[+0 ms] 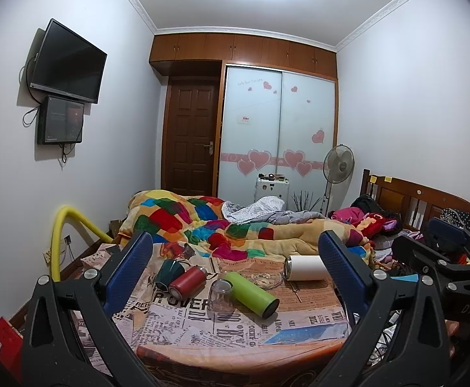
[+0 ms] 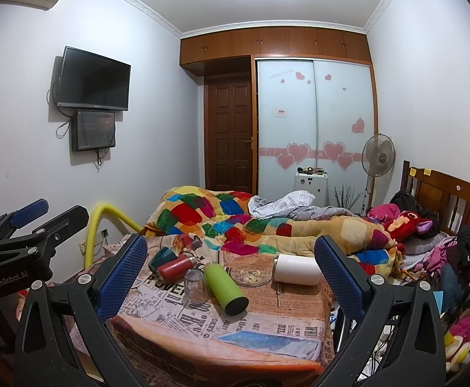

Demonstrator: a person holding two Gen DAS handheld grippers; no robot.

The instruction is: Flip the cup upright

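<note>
A clear glass cup (image 1: pixel 221 296) stands upside down on the newspaper-print table (image 1: pixel 202 332), between a red bottle (image 1: pixel 188 281) and a green bottle (image 1: pixel 249 293), both lying down. A dark green cup (image 1: pixel 169 272) lies tipped behind the red bottle. A white cup (image 1: pixel 306 267) lies on its side at the right. In the right wrist view the glass cup (image 2: pixel 193 282), green bottle (image 2: pixel 227 287), red bottle (image 2: pixel 174 268), dark green cup (image 2: pixel 161 258) and white cup (image 2: pixel 296 269) show too. My left gripper (image 1: pixel 235 267) and right gripper (image 2: pixel 231 267) are open, empty, short of the table.
A glass ashtray (image 1: pixel 265 280) sits behind the green bottle. A bed with a colourful quilt (image 1: pixel 222 225) lies beyond the table. A yellow tube (image 1: pixel 62 235) arches at the left. Clothes (image 2: pixel 460 251) are piled at the right. A fan (image 2: pixel 378 158) stands by the wardrobe.
</note>
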